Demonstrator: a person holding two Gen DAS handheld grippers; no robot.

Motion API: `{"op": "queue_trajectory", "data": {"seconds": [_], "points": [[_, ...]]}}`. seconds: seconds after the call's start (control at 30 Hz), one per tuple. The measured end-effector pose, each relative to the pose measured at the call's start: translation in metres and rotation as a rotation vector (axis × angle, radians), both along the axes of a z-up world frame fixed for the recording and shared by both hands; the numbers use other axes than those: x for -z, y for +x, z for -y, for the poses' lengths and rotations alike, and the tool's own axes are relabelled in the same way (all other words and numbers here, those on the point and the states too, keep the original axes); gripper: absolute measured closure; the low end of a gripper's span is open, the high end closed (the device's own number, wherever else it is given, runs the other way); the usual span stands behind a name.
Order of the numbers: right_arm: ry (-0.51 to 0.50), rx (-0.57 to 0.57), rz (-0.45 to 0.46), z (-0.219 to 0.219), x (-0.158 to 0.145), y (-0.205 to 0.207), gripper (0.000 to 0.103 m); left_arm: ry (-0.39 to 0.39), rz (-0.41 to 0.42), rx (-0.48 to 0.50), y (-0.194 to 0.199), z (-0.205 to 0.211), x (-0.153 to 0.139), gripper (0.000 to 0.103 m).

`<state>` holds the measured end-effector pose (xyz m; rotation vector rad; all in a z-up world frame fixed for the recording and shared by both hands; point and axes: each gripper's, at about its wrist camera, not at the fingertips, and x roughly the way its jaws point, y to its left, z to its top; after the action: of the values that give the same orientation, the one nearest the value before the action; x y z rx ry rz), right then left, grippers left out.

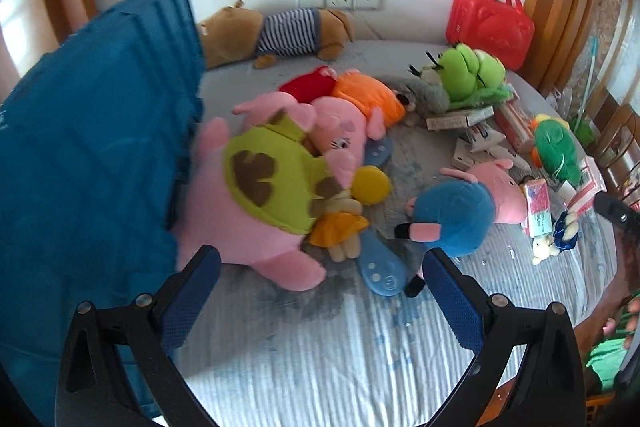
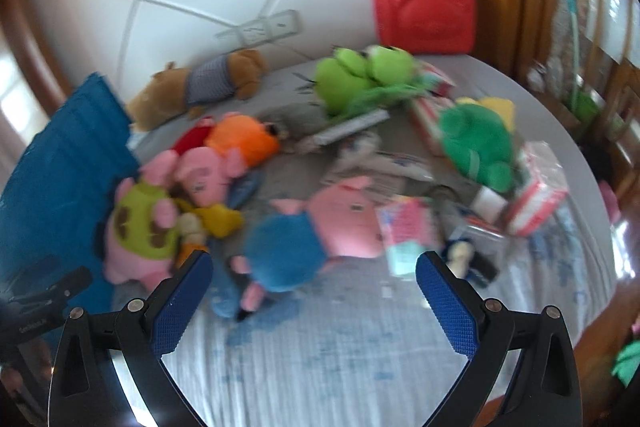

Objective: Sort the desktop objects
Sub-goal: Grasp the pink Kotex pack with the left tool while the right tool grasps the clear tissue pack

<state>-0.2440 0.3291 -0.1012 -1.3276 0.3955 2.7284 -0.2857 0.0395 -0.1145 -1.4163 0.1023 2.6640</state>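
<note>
Grippers empty, toys unsorted

Both grippers hover over the table, nothing held. Left gripper (image 1: 320, 279) has its fingers spread wide and points at the pink pig (image 1: 256, 195) in a green vest, which lies against the blue crate (image 1: 92, 131). Likely the crate is the drop bin, set close on the left to keep carries short. Right gripper (image 2: 314, 287) is also spread, aimed at the blue-shirt pig (image 2: 304, 239) mid-table. Boxes (image 2: 536, 191) and green plush (image 2: 476, 143) cluster on the right, the red bag (image 2: 424, 15) at the back by the wall. Right view is blurred, so small items are unclear.
</note>
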Motion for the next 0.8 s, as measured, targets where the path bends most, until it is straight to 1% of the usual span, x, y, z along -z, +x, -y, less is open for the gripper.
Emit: {"op": "queue_trajectory", "data": {"seconds": [0.17,0.27,0.43,0.53,0.63,0.73,0.8], "points": [[0.006,0.062,0.032,-0.070,0.011,-0.002,0.000,0.004,0.018,0.022,-0.011,-0.056,0.013,0.000],[0.011,0.062,0.042,-0.110,0.016,-0.007,0.001,0.013,0.019,0.010,-0.016,-0.090,0.015,0.000],[0.020,0.052,0.054,-0.180,0.019,-0.016,0.001,0.030,0.040,0.008,-0.024,-0.162,0.025,0.000],[0.031,0.056,0.070,-0.211,0.020,-0.018,0.001,0.034,0.066,0.022,-0.026,-0.192,0.029,0.000],[0.022,0.071,0.073,-0.234,0.023,-0.016,0.001,0.019,0.077,0.043,-0.027,-0.220,0.033,0.000],[0.025,0.098,0.088,-0.249,0.030,-0.013,0.001,0.016,0.081,0.073,-0.029,-0.242,0.039,0.000],[0.023,0.102,0.097,-0.255,0.036,-0.012,0.001,0.015,0.089,0.069,-0.030,-0.250,0.045,0.000]]}}
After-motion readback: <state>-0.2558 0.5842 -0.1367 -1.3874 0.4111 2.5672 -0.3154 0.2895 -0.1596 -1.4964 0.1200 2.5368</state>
